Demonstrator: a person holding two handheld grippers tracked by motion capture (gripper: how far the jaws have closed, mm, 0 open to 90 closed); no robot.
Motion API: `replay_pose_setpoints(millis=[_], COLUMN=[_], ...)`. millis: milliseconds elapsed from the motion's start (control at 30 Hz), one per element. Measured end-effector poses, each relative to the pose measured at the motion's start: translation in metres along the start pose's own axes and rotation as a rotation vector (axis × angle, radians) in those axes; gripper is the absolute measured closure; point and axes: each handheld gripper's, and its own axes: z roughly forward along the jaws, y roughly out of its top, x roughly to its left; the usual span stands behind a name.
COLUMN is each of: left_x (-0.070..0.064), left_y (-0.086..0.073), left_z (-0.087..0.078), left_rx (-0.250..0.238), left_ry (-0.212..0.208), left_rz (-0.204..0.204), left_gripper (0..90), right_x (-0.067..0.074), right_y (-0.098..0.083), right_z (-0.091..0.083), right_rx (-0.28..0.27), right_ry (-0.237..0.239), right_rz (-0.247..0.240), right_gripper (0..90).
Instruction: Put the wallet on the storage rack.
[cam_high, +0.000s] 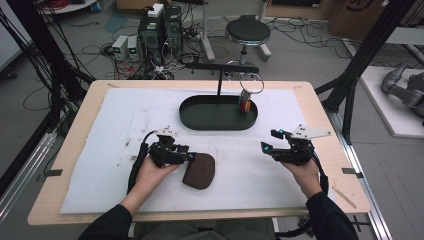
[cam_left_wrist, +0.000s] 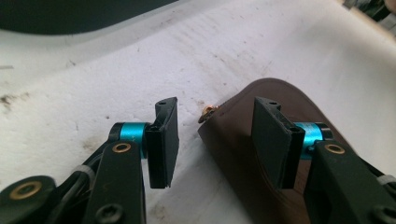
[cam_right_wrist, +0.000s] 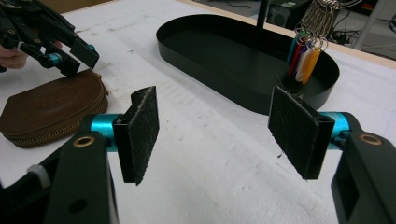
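Note:
A brown leather zip pouch (cam_high: 199, 170) lies on the white mat, front and left of centre. My left gripper (cam_high: 190, 156) sits at its left end, open. In the left gripper view its jaws (cam_left_wrist: 217, 140) straddle the pouch's (cam_left_wrist: 233, 154) corner, with the brass zip pull (cam_left_wrist: 208, 112) in the gap and no pad pressing on it. My right gripper (cam_high: 269, 140) hovers open over the mat at the right, nothing between its pads (cam_right_wrist: 217, 126). In the right gripper view I also see the pouch (cam_right_wrist: 51, 109) with the left gripper (cam_right_wrist: 79, 58) over it.
A black oval tray (cam_high: 200, 120) stands at the back centre, with a T-shaped stand (cam_high: 219, 82) rising from it. A ring of coloured key tags (cam_high: 245, 102) hangs at the tray's right end (cam_right_wrist: 303, 58). The white mat (cam_high: 125, 150) covers most of the wooden table.

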Motion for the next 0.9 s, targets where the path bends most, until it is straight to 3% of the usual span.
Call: replay_pose_setpoints(millis=[133,233,300,400,600,900], left_x=[0.004,0.003,0.003,-0.003,-0.009,-0.039], left_y=[0.000,0.000,-0.001,-0.001,-0.003,0.006], left_z=[0.002,0.003,0.004,0.005,0.005,0.008], left_rx=[0.013,0.022,0.021,0.009,-0.028,-0.062], left_ry=[-0.016,-0.019,-0.043,-0.043,-0.066,-0.079], left_rz=[-0.045,-0.044,-0.056,-0.009,0.037,0.226], left_gripper=[52.5,53.7,65.2,67.6,74.2,80.6], right_x=[-0.001,-0.002,-0.001,0.000,0.002,0.006], right_y=[-0.001,-0.001,-0.001,-0.001,-0.001,0.003], right_z=[-0.001,-0.001,0.000,0.001,0.002,0.000], right_rx=[0.005,0.007,0.007,0.013,0.012,0.002], right_ry=[-0.006,0.000,0.000,0.006,0.014,0.059], right_rz=[0.002,-0.001,-0.005,-0.009,-0.023,-0.023], right_gripper=[34.5,34.5,34.7,35.4,36.6,37.1])
